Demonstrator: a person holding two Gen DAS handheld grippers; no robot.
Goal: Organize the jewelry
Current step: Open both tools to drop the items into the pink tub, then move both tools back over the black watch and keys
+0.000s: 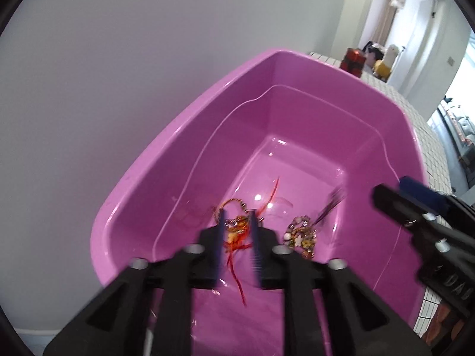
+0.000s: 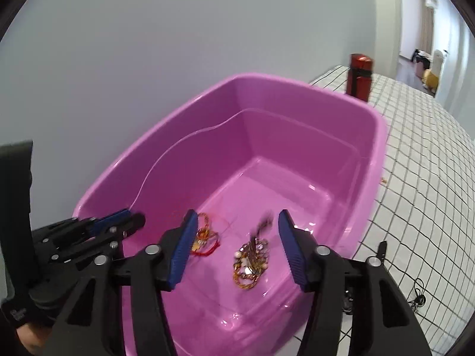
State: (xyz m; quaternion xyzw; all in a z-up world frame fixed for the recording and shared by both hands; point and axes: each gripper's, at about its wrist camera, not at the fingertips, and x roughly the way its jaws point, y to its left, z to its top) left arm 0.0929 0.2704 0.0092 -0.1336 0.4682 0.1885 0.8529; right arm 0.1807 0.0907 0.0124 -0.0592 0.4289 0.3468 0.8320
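Note:
A pink plastic tub [image 1: 297,68] [image 2: 297,89] stands on a white gridded cloth against the wall. Two tangles of jewelry lie on its floor. A red-cord and gold piece [image 1: 237,231] [image 2: 204,237] lies to the left. A gold-chain and bead heap [image 1: 301,237] [image 2: 252,264] lies to the right. My left gripper [image 1: 237,222] hovers open over the red-cord piece, which shows between its fingers. My right gripper [image 2: 237,222] is open wide above the gold heap, and shows from the side in the left wrist view [image 1: 394,195]. The left gripper also shows in the right wrist view [image 2: 127,219].
A red cylindrical container [image 2: 359,74] [image 1: 353,60] stands on the cloth behind the tub. Black cables [image 2: 415,293] lie on the cloth at the right. A small orange scrap [image 2: 384,181] lies beside the tub. A doorway opens at the far right.

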